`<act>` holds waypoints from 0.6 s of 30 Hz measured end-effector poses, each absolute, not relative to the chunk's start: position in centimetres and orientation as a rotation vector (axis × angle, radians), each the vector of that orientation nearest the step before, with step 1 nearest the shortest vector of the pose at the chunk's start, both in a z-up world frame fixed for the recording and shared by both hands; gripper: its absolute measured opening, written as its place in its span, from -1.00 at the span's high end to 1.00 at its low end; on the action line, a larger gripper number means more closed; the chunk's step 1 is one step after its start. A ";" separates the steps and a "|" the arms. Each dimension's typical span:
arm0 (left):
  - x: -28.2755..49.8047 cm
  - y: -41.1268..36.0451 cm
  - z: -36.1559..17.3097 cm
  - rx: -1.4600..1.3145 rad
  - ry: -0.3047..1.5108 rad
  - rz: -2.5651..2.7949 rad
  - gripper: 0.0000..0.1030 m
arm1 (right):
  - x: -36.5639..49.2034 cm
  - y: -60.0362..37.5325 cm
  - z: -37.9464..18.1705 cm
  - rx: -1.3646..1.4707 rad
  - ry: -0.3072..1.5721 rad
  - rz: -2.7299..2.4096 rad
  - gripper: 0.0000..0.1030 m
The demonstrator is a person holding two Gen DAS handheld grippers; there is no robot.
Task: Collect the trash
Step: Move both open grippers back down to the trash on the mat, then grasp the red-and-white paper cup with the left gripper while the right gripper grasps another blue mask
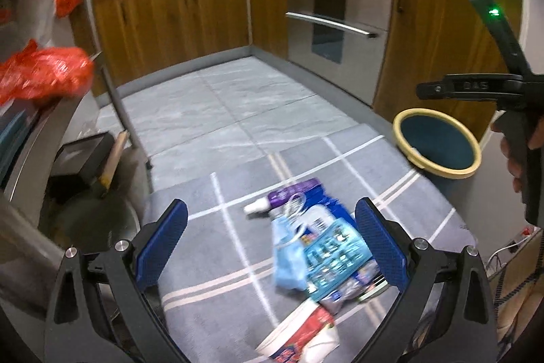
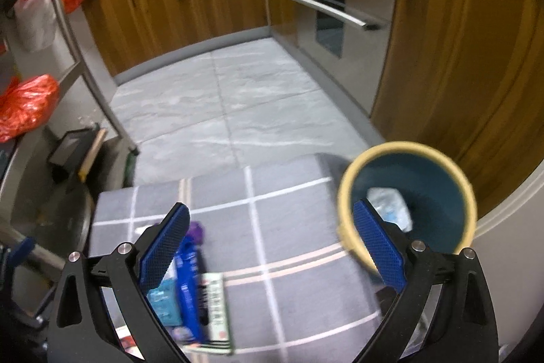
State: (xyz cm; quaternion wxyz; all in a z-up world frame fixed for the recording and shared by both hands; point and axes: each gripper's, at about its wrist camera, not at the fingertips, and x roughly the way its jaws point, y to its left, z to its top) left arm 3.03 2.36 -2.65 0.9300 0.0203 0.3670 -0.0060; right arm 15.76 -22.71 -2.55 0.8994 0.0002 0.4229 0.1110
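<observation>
A heap of trash lies on a grey checked mat [image 1: 224, 264]: a purple packet [image 1: 292, 193], a light blue face mask [image 1: 287, 256], a teal wrapper [image 1: 335, 256] and a red and white wrapper [image 1: 306, 337]. My left gripper [image 1: 277, 247] hangs open above this heap with nothing between its fingers. A dark blue bin with a cream rim [image 1: 437, 143] stands to the right of the mat. In the right wrist view the bin [image 2: 408, 193] holds a crumpled clear wrapper [image 2: 389, 208]. My right gripper [image 2: 272, 244] is open and empty, with the trash pile [image 2: 190, 288] at its lower left.
Wooden cabinets [image 1: 176, 19] and a steel oven front with bar handles [image 1: 335, 22] line the far side. A metal rack with red plastic bags [image 1: 44, 73] stands at the left. Grey floor tiles [image 1: 217, 101] stretch beyond the mat. A hand holds the right gripper's handle [image 1: 523, 138].
</observation>
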 end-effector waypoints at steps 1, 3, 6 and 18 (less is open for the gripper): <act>2.9 2.8 -2.8 0.037 0.755 -0.006 -0.89 | 15.7 -22.1 -2.7 -0.001 0.881 0.236 -0.87; 2.5 3.5 -2.9 0.033 0.760 0.004 -0.89 | 15.2 -20.6 -2.9 -0.001 0.891 0.253 -0.87; 2.1 4.3 -3.5 0.042 0.778 0.008 -0.89 | 14.7 -18.6 -3.3 -0.001 0.909 0.276 -0.87; 0.8 5.8 -6.4 0.026 0.888 -0.067 -0.89 | 13.4 -11.8 -6.0 -0.099 0.976 0.381 -0.87</act>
